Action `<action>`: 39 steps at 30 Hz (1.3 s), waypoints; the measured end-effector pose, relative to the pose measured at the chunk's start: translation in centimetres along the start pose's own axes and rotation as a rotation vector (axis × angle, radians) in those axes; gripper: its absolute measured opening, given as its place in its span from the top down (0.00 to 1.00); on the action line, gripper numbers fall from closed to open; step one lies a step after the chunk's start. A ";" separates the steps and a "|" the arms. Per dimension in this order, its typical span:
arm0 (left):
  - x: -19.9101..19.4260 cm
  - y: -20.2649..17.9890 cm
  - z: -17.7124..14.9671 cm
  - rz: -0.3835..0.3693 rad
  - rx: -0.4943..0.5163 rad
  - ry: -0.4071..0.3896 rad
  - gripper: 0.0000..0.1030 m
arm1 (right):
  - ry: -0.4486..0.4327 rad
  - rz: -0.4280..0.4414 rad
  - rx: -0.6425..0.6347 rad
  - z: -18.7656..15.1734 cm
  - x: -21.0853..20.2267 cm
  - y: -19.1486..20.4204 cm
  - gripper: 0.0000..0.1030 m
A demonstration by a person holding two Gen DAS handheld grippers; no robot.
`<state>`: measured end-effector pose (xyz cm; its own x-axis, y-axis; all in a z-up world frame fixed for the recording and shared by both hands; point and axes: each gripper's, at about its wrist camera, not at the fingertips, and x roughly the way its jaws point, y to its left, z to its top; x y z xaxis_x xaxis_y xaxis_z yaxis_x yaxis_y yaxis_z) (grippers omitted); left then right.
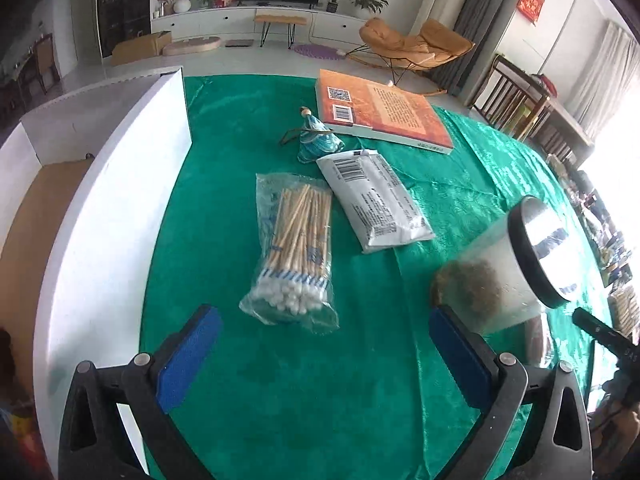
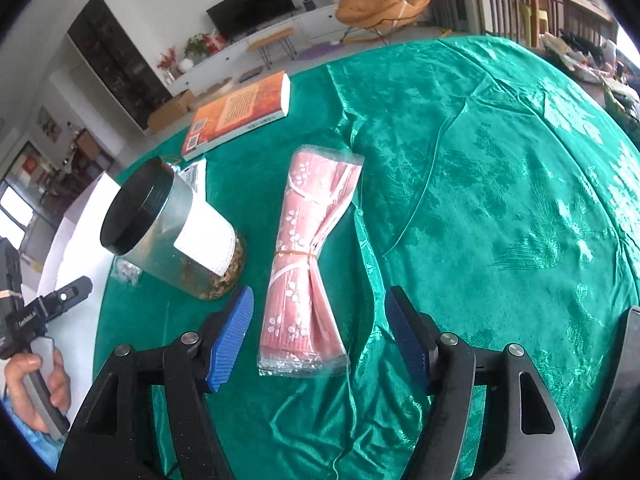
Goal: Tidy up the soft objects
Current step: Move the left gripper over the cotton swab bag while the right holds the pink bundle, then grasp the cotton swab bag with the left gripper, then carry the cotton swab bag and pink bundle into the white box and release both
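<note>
A clear bag of cotton swabs (image 1: 294, 252) lies on the green tablecloth (image 1: 280, 380), just ahead of my open left gripper (image 1: 324, 354). A white soft packet (image 1: 374, 200) lies beyond it to the right. In the right wrist view a pink bundle of cloths in clear wrap (image 2: 308, 264), tied with a band, lies between the fingers of my open right gripper (image 2: 320, 332), its near end level with the blue pads (image 2: 232, 336). Both grippers are empty.
A white open box (image 1: 112, 208) stands along the left of the cloth. A clear jar with a black lid (image 1: 504, 264) stands at right, also in the right wrist view (image 2: 176, 236). An orange book (image 1: 380, 108) and a small blue figurine (image 1: 318, 140) lie farther back.
</note>
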<state>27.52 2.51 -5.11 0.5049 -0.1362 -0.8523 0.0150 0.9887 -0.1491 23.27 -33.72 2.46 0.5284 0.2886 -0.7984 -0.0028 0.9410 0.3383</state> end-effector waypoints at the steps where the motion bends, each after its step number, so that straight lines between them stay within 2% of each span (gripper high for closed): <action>1: 1.0 0.0 0.8 0.041 0.033 0.024 0.00 | 0.002 -0.002 0.009 0.5 0.2 -0.1 0.31; 4: 3.5 0.1 2.2 0.055 0.084 0.087 0.01 | 0.027 -0.013 0.002 1.8 1.5 0.3 0.31; 9: 5.7 -0.7 3.5 0.072 0.131 0.102 0.00 | 0.098 -0.021 -0.022 2.5 5.2 0.9 0.31; 11: 6.6 -1.1 3.9 0.112 0.152 0.112 0.00 | 0.121 -0.002 -0.057 2.2 6.3 1.7 0.32; 13: 7.5 -1.0 4.1 0.155 0.147 0.120 0.01 | 0.127 -0.040 -0.123 1.8 7.1 2.7 0.46; 14: 7.9 -0.7 4.1 0.157 0.137 0.126 0.03 | 0.139 -0.065 -0.144 1.6 7.5 3.0 0.69; 17: 8.0 0.3 3.7 0.090 0.100 0.145 0.62 | 0.131 -0.084 -0.111 1.7 7.0 2.4 0.70; 18: 7.5 0.6 3.6 0.078 0.084 0.129 0.70 | 0.113 -0.085 -0.096 1.8 6.4 2.1 0.70; 21: 5.0 1.4 3.6 -0.009 0.024 0.092 0.70 | 0.037 -0.063 -0.042 2.6 3.5 1.2 0.70; 24: 0.1 2.3 3.3 -0.136 -0.025 0.036 0.70 | -0.030 -0.049 -0.054 3.7 -0.2 2.3 0.70; 27: -6.5 4.1 2.3 -0.207 -0.018 -0.047 0.70 | -0.070 -0.011 -0.118 4.3 -3.8 6.0 0.70; 29: -10.8 6.6 1.0 -0.210 -0.024 -0.097 0.70 | -0.083 0.044 -0.168 4.3 -5.6 9.7 0.70; 31: -14.6 10.0 -0.5 -0.179 -0.048 -0.133 0.70 | -0.082 0.121 -0.219 3.6 -6.7 14.1 0.70; 33: -17.5 13.6 -2.4 -0.103 -0.072 -0.159 0.70 | -0.070 0.220 -0.268 2.4 -7.1 19.2 0.70; 35: -19.7 17.1 -4.4 0.006 -0.092 -0.173 0.70 | -0.052 0.329 -0.316 0.8 -7.2 24.5 0.69; 37: -20.8 19.9 -6.4 0.130 -0.108 -0.171 0.64 | -0.017 0.439 -0.351 -1.0 -6.9 29.6 0.69; 38: -21.1 21.1 -7.3 0.182 -0.115 -0.161 0.44 | 0.008 0.488 -0.367 -2.0 -6.4 32.0 0.67; 39: -21.2 22.0 -7.9 0.224 -0.126 -0.156 0.20 | 0.039 0.533 -0.380 -3.0 -5.7 34.2 0.62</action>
<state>10.32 26.71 5.76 0.6101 0.1053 -0.7853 -0.2142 0.9761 -0.0355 17.61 -2.69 17.14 0.3406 0.7322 -0.5898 -0.5592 0.6620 0.4990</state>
